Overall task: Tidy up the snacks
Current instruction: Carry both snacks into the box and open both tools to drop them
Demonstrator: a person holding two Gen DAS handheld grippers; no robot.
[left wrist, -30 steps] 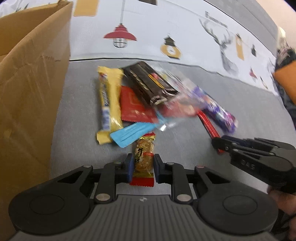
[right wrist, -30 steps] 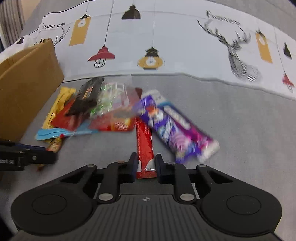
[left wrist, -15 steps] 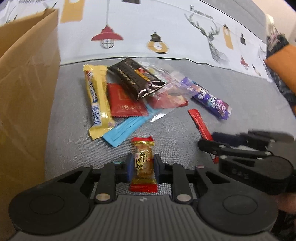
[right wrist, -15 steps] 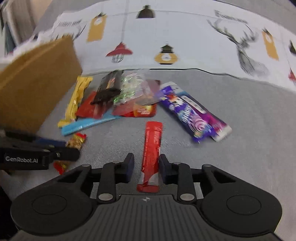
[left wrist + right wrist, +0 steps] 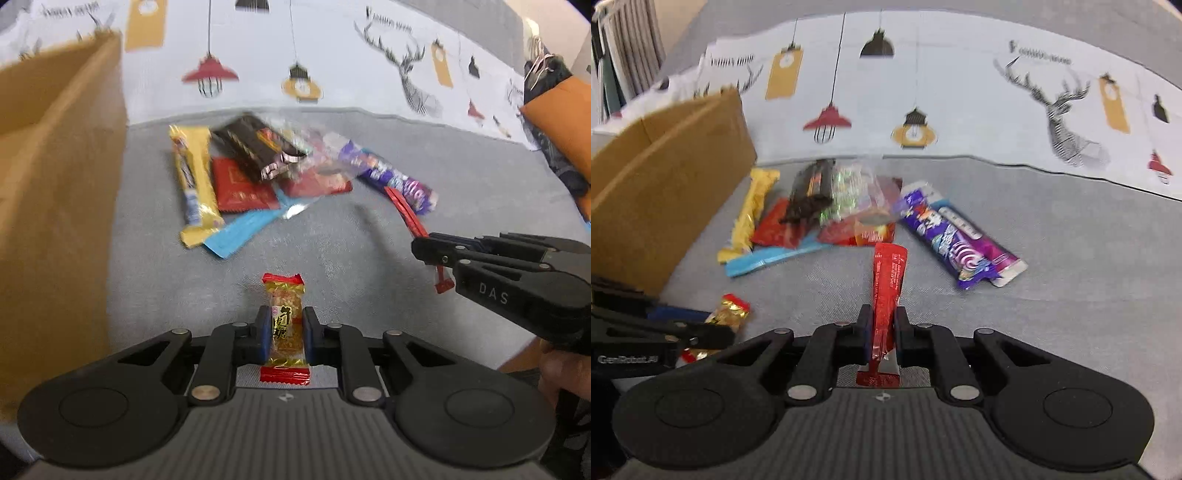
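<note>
Far left: a brown corrugated cardboard box (image 5: 661,192) stands on the grey fabric surface (image 5: 1052,266). Just right of it lies a loose pile of wrapped snacks (image 5: 820,214), with a long yellow wrapped bar (image 5: 194,184) at its left edge and a purple foil wrapped bar (image 5: 956,243) at its right. Near left, the left gripper (image 5: 284,328) is clenched on a small golden candy in a red-ended wrapper (image 5: 285,325), clear of the pile. Near centre-right, the right gripper (image 5: 884,328) grasps a long red sachet stick (image 5: 886,291) by its lower part, its top tilted toward the pile. Behind, a white cloth printed with lamps and deer (image 5: 923,92).
</note>
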